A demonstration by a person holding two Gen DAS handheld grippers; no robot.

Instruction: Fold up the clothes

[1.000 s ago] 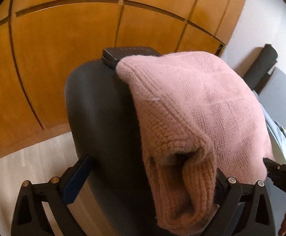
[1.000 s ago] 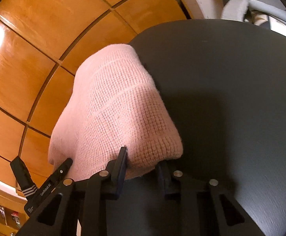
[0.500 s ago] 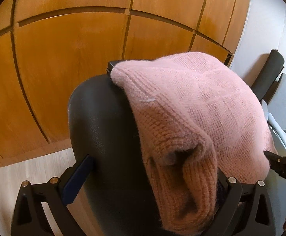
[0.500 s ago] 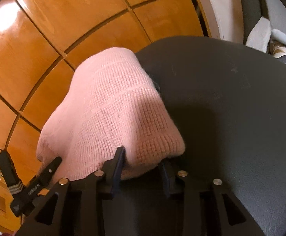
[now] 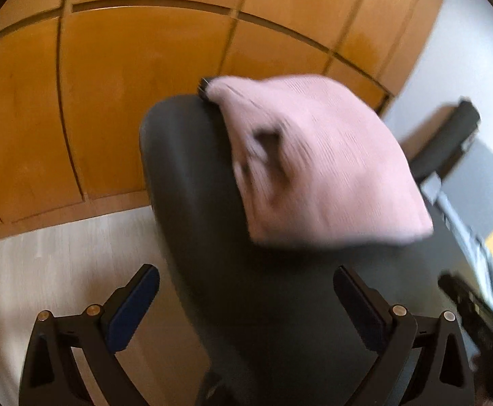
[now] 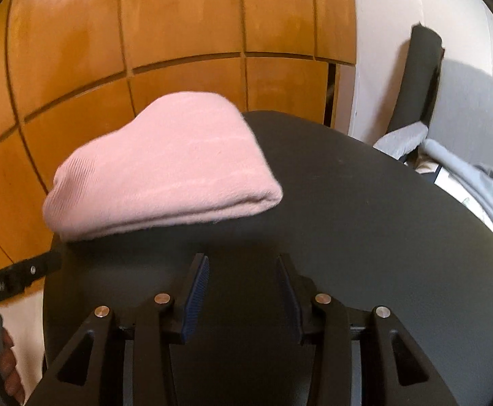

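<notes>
Wood-panelled wall (image 5: 118, 101) fills the bkgd in both wrist views, w/ pale floor (image 5: 60, 257) below it on the left. My left gripper (image 5: 246, 301) is held low, pointing fwd over the dark round table (image 5: 280, 304); its 2 fingers are spread wide w/ nothing between them. My right gripper (image 6: 243, 291) is level over the same table (image 6: 348, 237), fingers parted w/ a clear gap and only bare tabletop between the blue pads (image 6: 195, 297). The folded pink knit sweater (image 6: 165, 165) lies on the far left part of the table in the right view, ahead of and slightly left of my right fingers, apart from them. In the left view the sweater (image 5: 321, 165) is blurred; it sits ahead of my left fingers, toward the right, not touching either. A small dark object (image 5: 204, 88) pokes out at the sweater's far corner; can't tell what it is. Right of the table: white wall (image 6: 388, 50), a dark chair back (image 6: 419, 77), a grey panel (image 6: 470, 118) and grey cloth (image 6: 483, 182). My left gripper's tip also shows at the left edge of the right view, just beside the sweater.
</notes>
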